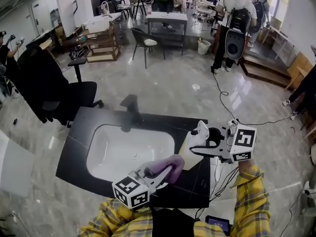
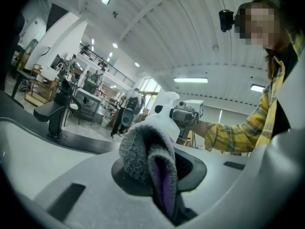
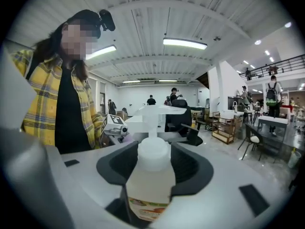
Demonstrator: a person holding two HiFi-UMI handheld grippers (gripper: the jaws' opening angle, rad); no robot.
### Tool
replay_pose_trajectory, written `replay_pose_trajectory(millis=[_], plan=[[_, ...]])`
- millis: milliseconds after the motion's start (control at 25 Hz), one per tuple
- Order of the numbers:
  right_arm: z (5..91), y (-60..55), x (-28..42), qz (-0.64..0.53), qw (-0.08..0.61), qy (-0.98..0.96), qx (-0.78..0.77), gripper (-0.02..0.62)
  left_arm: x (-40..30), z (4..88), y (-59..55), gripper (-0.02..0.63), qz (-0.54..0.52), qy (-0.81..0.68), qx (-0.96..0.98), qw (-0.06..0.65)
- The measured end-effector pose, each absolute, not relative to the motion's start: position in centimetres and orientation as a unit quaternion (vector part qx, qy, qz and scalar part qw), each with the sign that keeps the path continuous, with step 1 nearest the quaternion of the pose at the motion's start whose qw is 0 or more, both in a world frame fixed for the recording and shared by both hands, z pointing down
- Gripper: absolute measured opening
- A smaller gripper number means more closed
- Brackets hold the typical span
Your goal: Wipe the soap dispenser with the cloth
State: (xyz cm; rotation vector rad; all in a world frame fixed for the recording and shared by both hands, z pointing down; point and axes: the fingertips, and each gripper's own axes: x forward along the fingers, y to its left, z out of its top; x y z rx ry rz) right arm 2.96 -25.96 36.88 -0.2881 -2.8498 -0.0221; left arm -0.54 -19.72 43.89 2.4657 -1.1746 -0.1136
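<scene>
head view, with both gripper views. the left gripper (image 1: 160, 172) has its jaws clenched on a bunched grey and purple fleece cloth (image 1: 167, 166), which bulges out between and beyond the jaw tips. the right gripper (image 1: 197, 151) has its jaws grasping the white plastic pump soap dispenser (image 1: 193, 146) by the upper body, just under the round collar, with the pump head and spout projecting past the jaws. we find the soap dispenser over the right part of the black stone counter (image 1: 197, 184), just right of the white oval basin (image 1: 123, 154); we cannot tell whether its base rests on the counter. the cloth sits just beside the lower left side of the dispenser, at the near right corner of the basin, and we cannot tell whether the two touch. a black faucet (image 1: 131, 104) stands at the far edge of the basin. a black office chair (image 1: 54, 95) stands on the grey polished floor (image 1: 173, 88) to the left, beyond the counter. yellow plaid sleeves (image 1: 249, 196) lead to both grippers.
</scene>
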Motion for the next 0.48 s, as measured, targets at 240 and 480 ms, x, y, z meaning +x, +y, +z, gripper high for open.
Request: replay_pose_trajectory(millis=[240,480], plan=[[36.7,-26.0,3.2,-0.002,0.138,-0.987,-0.082,0.196,-0.7,43.8,-20.6,0.049,-0.048,-0.431,0.878,0.202],[36.8,-26.8,3.3,0.01,0.132,-0.991,-0.011,0.193,-1.5,43.7,-21.4,0.049,-0.053,-0.439,0.874,0.2]])
